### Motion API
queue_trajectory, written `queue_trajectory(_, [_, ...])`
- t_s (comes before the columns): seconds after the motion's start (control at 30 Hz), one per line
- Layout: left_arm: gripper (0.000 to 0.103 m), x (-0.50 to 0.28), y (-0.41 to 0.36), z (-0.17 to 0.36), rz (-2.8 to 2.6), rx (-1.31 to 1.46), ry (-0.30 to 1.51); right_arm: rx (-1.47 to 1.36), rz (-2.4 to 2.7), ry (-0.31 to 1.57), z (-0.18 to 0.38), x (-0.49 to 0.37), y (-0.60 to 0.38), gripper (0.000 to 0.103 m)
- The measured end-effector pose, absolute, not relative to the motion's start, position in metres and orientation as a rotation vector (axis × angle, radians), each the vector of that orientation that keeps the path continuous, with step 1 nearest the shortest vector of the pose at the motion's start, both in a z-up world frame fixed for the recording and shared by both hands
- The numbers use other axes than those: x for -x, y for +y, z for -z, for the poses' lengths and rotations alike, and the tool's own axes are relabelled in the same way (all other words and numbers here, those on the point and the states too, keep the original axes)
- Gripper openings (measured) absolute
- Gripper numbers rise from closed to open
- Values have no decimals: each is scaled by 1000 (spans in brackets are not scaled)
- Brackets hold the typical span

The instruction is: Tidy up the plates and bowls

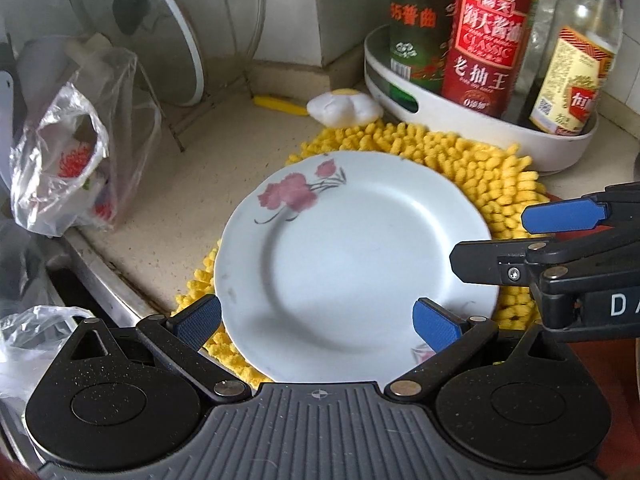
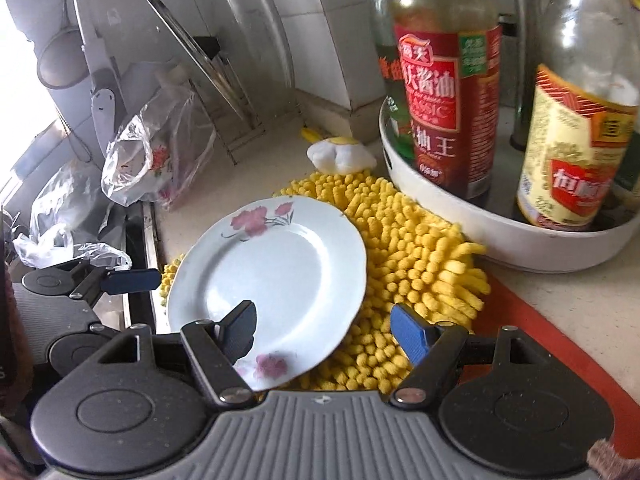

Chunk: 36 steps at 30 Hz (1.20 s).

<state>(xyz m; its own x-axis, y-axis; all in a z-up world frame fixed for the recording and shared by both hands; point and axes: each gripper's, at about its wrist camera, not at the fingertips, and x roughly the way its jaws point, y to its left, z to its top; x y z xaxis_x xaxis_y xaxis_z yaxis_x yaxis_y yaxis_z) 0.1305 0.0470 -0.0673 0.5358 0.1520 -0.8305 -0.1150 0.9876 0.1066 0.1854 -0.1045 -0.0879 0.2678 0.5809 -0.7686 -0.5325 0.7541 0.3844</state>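
Approach step. The plate point(image 1: 352, 264) lies flat on the yellow mat point(image 2: 420, 240), beside the bottle tray point(image 2: 500, 240). Left hand-held gripper point(image 1: 318, 326) and right hand-held gripper point(image 2: 324, 330) both gape empty over its near rim. Next, probably: one jaw under the rim, then close.

White plate point(image 1: 360, 264) with pink flower prints on its rim, empty, flat on a yellow chenille mat point(image 1: 472, 168).

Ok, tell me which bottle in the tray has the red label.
The middle bottle; the left bottle is green, the right bottle has a yellow label.
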Motion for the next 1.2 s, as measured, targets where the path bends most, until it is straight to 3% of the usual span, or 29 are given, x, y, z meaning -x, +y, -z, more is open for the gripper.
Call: queue_trajectory(1.2, [103, -152, 71, 75, -120, -36, 1015, -99, -758, 1176, 118, -215, -73, 71])
